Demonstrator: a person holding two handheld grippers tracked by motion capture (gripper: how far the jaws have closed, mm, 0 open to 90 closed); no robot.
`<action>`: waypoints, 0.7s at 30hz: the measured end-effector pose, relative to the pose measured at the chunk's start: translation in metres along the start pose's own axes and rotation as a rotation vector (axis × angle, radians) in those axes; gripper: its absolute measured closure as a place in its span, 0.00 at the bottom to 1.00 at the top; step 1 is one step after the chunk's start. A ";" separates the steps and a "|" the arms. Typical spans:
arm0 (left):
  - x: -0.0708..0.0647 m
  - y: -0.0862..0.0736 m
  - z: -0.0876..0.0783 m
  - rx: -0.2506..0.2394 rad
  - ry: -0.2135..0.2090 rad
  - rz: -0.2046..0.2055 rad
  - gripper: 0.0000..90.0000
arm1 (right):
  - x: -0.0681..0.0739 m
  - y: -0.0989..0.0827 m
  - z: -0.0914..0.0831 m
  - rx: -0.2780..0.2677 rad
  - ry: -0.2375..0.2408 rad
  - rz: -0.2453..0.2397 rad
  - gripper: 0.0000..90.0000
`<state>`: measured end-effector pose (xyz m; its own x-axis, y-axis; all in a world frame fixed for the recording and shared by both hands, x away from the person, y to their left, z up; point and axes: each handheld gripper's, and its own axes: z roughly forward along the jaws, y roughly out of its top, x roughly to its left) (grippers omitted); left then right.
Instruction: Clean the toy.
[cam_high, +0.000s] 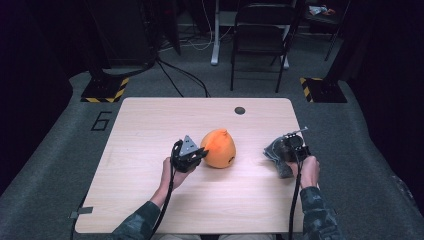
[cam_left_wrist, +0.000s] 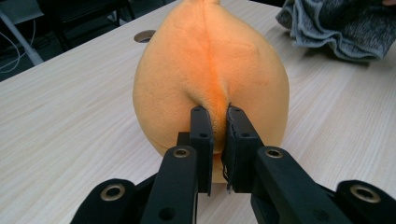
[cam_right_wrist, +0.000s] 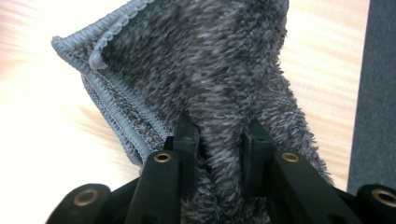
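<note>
Left gripper (cam_left_wrist: 215, 116) pinches the orange plush (cam_left_wrist: 210, 70); right of the plush, right gripper (cam_right_wrist: 219, 133) clamps a grey cloth (cam_right_wrist: 210, 60).

Orange plush toy (cam_left_wrist: 210, 70); grey cloth (cam_right_wrist: 205, 74); pale wood-grain table (cam_high: 150, 125); black fingers (cam_left_wrist: 201, 135).

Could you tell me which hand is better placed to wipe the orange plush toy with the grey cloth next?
Probably the right. The right gripper has the grey cloth bunched between its jaws, apart from the orange plush toy, while the left gripper is already pinching that toy's fabric, steadying it on the table.
</note>
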<state>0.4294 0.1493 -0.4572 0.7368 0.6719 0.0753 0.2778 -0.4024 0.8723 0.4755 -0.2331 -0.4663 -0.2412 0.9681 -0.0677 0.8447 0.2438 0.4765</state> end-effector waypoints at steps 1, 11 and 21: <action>0.000 0.000 0.000 0.004 -0.001 -0.001 0.92 | -0.002 -0.003 0.009 0.018 0.001 0.012 0.74; 0.002 -0.001 0.000 -0.008 0.016 -0.029 0.93 | -0.006 -0.002 0.009 -0.001 -0.010 0.011 0.27; -0.001 0.008 -0.009 -0.052 0.006 -0.027 0.94 | -0.005 0.002 -0.017 -0.077 0.009 -0.004 0.22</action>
<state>0.4253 0.1511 -0.4454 0.7259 0.6857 0.0541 0.2647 -0.3511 0.8981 0.4703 -0.2380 -0.4495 -0.2486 0.9666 -0.0621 0.8048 0.2418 0.5420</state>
